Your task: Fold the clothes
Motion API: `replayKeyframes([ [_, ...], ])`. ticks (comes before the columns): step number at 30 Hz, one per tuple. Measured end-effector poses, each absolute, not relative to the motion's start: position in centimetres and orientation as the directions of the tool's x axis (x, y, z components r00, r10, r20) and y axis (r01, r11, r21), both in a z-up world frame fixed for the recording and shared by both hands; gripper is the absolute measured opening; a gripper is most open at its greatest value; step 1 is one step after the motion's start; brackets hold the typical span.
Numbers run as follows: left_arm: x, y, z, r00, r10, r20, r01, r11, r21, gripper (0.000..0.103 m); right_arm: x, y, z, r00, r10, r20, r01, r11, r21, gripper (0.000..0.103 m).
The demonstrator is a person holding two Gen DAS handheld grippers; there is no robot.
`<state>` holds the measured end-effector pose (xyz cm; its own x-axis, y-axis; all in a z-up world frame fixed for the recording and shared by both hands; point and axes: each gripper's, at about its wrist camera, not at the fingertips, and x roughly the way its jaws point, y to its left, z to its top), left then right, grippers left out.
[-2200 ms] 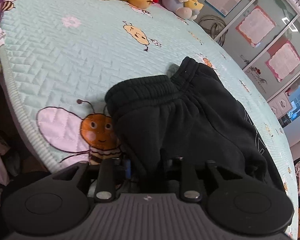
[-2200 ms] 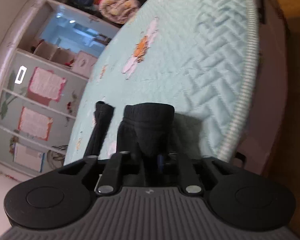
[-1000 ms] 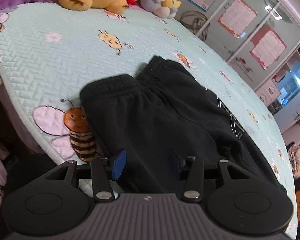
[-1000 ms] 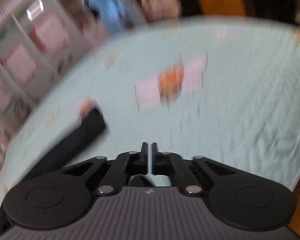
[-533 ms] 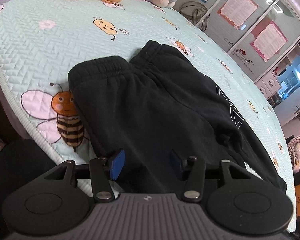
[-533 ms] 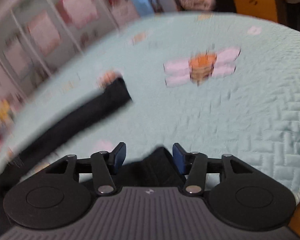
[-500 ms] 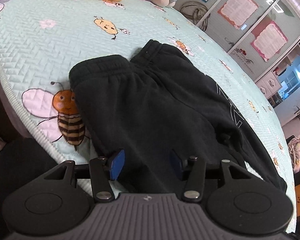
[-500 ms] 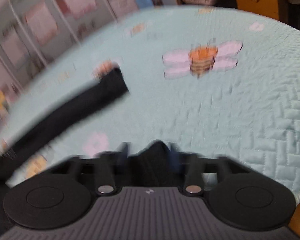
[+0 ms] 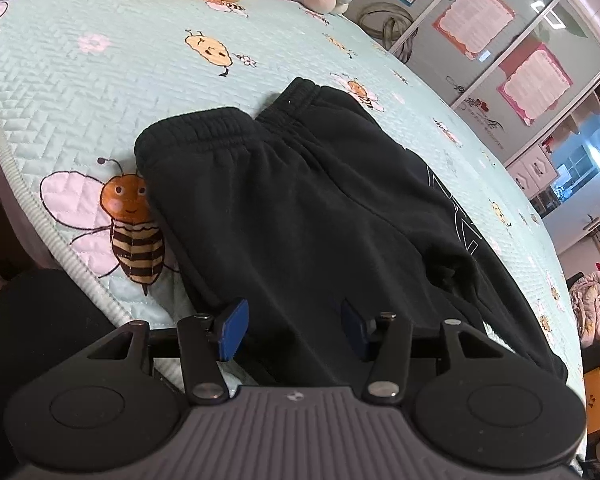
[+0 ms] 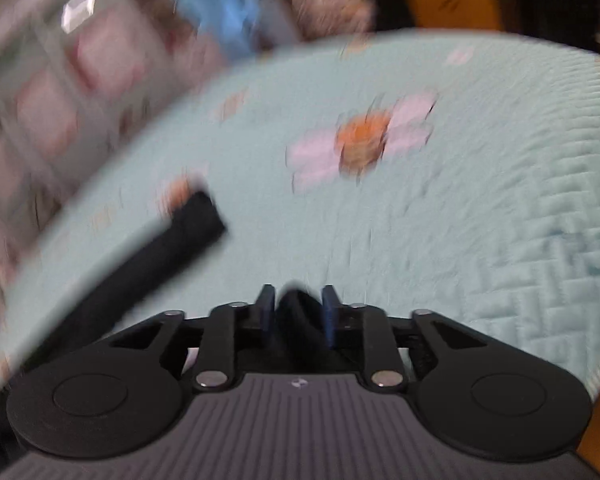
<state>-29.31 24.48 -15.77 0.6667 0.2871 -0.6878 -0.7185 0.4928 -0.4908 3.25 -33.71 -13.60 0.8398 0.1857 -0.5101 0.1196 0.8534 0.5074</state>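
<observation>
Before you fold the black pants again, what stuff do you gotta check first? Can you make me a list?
1. Black pants lying on the bee quilt: ok.
2. Waistband ends lined up: not ok, one sits farther back.
3. Left gripper free of cloth: ok, fingers apart over the pants.
4. Right gripper let go: cannot tell, it is opening with dark cloth between the fingers.
5. Far pant leg straight: cannot tell, too blurry.
</observation>
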Motion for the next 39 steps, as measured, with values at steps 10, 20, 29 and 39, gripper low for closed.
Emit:
replayKeyframes([
  [10, -28.5, 23.4, -16.1, 0.674, 0.258, -0.692, -0.703, 0.512, -0.494, 0.055, 5.2, -28.9, -11.6, 0.832, 0.384, -0.399, -0.010, 0.730, 0.683, 0.051],
  [20, -28.0, 24.1, -15.8, 0.609, 0.313, -0.729, -0.760, 0.494, -0.423, 0.056, 16.7, -25.7, -18.9, 0.783, 0.393, -0.482, 0.238, 0.528, 0.816, 0.052],
  [29, -26.7, 23.7, -16.7, 0.601, 0.293, -0.744, -0.751, 0.525, -0.400, 0.058, 15.3, -26.6, -16.8, 0.864, 0.267, -0.428, 0.200, 0.599, 0.775, 0.004],
  [39, -27.9, 23.6, -16.7, 0.673, 0.247, -0.697, -0.697, 0.527, -0.486, 0.059, 8.9, -30.2, -18.9, 0.842, 0.257, -0.474, 0.276, 0.550, 0.788, 0.026],
])
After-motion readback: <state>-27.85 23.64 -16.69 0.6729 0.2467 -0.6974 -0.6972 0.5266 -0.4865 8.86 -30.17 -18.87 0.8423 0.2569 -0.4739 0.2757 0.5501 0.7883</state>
